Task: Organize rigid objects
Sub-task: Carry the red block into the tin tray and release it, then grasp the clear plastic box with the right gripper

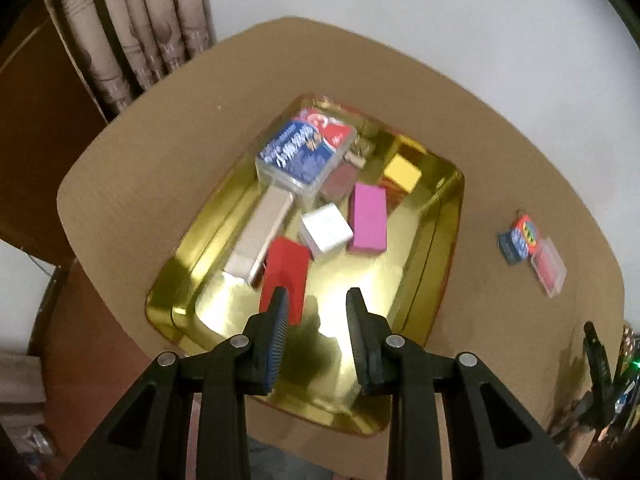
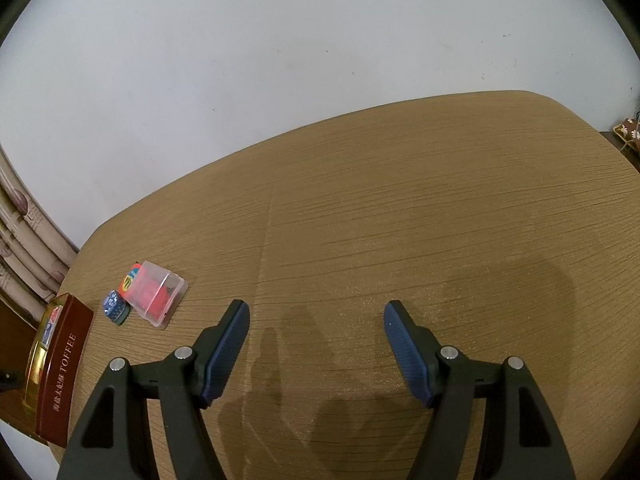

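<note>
A gold tin tray (image 1: pixel 424 276) lies on the wooden table (image 1: pixel 160 168). In it are a red block (image 1: pixel 286 276), a silver long box (image 1: pixel 262 232), a white cube (image 1: pixel 326 230), a pink block (image 1: pixel 368 216), a yellow block (image 1: pixel 402 172) and a clear card case (image 1: pixel 306 152). My left gripper (image 1: pixel 316 300) is open and empty above the tray's near end, its left finger just in front of the red block. My right gripper (image 2: pixel 316 316) is open and empty over bare table (image 2: pixel 400 200). A clear plastic box (image 2: pixel 156 300) with small colourful pieces (image 2: pixel 116 306) lies to its left; it also shows in the left wrist view (image 1: pixel 550 272).
The tray's dark red side, marked TOFFEE (image 2: pixel 64 376), stands at the left edge of the right wrist view. Curtains (image 1: pixel 132 32) hang behind the table's far left corner. A white wall (image 2: pixel 280 60) runs behind the table. Clutter (image 1: pixel 608 380) sits at the right.
</note>
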`<state>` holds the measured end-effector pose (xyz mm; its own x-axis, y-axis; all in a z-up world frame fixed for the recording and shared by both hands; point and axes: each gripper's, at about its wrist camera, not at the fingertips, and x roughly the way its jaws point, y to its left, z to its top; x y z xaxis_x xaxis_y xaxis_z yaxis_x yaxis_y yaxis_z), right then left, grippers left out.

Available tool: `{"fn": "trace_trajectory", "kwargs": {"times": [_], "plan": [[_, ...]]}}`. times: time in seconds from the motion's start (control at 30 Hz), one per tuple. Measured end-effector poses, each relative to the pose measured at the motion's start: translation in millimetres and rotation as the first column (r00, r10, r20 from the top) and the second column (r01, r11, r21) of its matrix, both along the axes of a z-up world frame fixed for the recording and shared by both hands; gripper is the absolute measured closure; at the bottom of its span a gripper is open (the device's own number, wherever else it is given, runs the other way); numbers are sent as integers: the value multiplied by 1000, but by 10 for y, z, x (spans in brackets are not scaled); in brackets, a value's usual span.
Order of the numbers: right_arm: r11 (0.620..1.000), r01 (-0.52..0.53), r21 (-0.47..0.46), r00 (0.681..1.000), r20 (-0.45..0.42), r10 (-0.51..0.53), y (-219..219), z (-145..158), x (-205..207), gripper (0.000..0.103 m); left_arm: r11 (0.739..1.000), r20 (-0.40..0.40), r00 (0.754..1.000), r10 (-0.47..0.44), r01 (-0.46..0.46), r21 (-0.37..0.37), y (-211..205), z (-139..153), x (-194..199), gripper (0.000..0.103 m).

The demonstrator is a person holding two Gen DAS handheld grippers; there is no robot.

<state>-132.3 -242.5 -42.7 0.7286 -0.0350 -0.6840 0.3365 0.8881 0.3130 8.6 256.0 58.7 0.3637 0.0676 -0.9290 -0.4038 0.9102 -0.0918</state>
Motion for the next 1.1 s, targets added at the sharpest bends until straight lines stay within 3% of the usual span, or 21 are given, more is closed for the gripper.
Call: {"fn": "trace_trajectory", "kwargs": {"times": [0.23, 0.4, 0.53, 0.6, 0.67, 0.73, 0.83, 1.0, 1.1], "plan": [[1000, 5, -1, 1000, -3, -5, -6, -8, -14, 31, 996, 111, 990, -87, 84, 34, -203, 88, -355, 66], [1000, 5, -8, 1000, -13, -5, 13, -21, 17, 31, 982, 188, 965, -185, 175, 68, -516, 119, -776, 50], [1000, -3, -25, 1000, -28, 2, 56, -39, 70, 30, 959, 235, 933, -273, 245, 140, -783, 79, -1148, 38], [999, -33, -9, 999, -18, 33, 77, -43, 84, 29, 943, 228, 920, -318, 282, 177, -883, 7, -1284, 29], [993, -120, 10, 993, -11, 120, 145, -15, 140, 29, 934, 216, 914, -343, 307, 184, -912, -101, -1385, 29], [967, -252, -48, 967, -49, 249, 344, 97, 278, 29, 926, 203, 909, -364, 328, 188, -901, -183, -1434, 29], [847, -502, -173, 864, -148, 482, 814, 315, 563, 29, 932, 204, 916, -346, 310, 188, -797, -230, -1465, 29], [657, -696, -290, 718, -310, 623, 1349, 481, 1044, 29, 953, 204, 933, -296, 273, 135, -602, -290, -1472, 29], [578, -756, -308, 654, -393, 646, 1533, 425, 1259, 29, 955, 183, 940, -289, 269, 126, -564, -369, -1454, 29]]}}
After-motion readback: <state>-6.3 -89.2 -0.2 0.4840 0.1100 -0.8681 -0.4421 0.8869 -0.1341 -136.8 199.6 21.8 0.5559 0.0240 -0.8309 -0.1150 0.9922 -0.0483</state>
